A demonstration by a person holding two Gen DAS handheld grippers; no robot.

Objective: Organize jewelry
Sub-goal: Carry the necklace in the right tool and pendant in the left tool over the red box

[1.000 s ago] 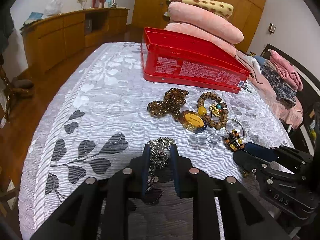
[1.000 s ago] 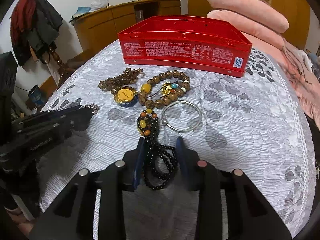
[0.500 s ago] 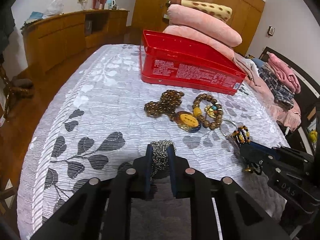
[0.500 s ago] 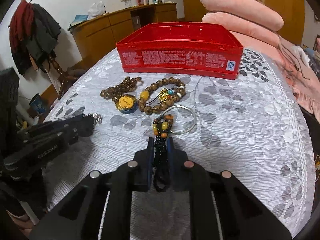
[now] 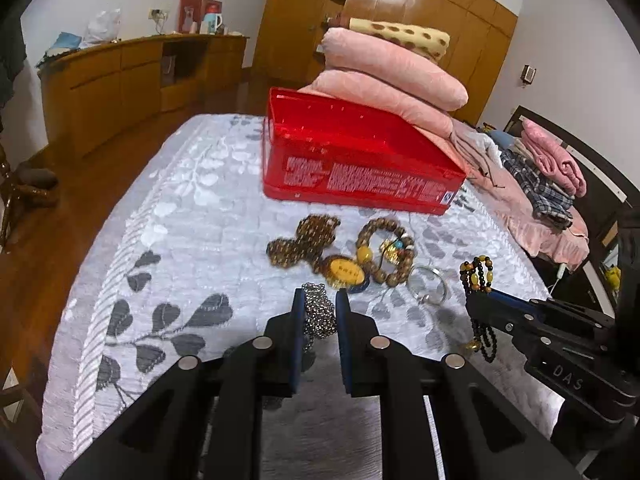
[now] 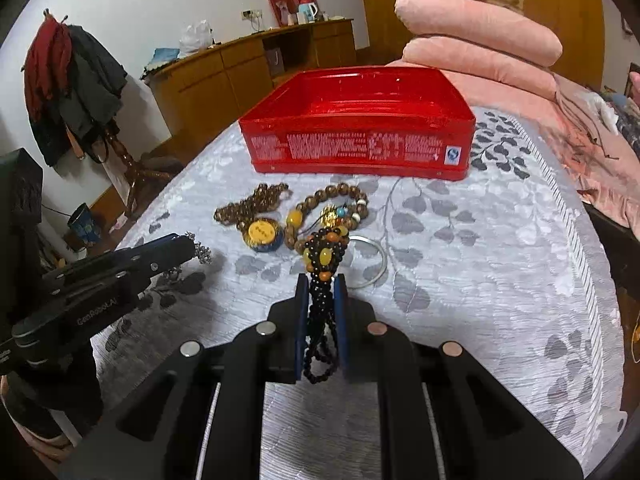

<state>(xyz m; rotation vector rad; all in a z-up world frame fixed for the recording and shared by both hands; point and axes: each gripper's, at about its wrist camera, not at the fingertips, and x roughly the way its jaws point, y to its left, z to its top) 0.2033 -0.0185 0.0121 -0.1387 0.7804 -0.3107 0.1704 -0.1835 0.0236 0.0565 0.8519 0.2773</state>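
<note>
My left gripper (image 5: 319, 300) is shut on a silver chain (image 5: 318, 312), lifted a little off the bedspread. The right gripper (image 6: 321, 286) is shut on a black bead necklace (image 6: 322, 258) with amber and orange beads, which hangs from its pads. That necklace (image 5: 478, 276) also shows in the left wrist view, dangling from the right gripper (image 5: 474, 300). An open red tin box (image 6: 360, 128) stands farther back on the bed. In front of it lie a brown bead string (image 6: 250, 206), a yellow pendant (image 6: 262, 232), a wooden bead bracelet (image 6: 340, 204) and a silver bangle (image 6: 374, 264).
The grey-and-white leaf bedspread (image 6: 500, 240) covers the bed. Pink pillows (image 5: 384, 76) are stacked behind the box, and folded clothes (image 5: 552, 168) lie to the right. A wooden sideboard (image 5: 120, 76) lines the far wall; a coat stand (image 6: 76, 84) is at the left.
Both grippers closed on their pieces: the left on the silver chain, the right on the black bead necklace. The right gripper rose, lifting the necklace off the bedspread.
</note>
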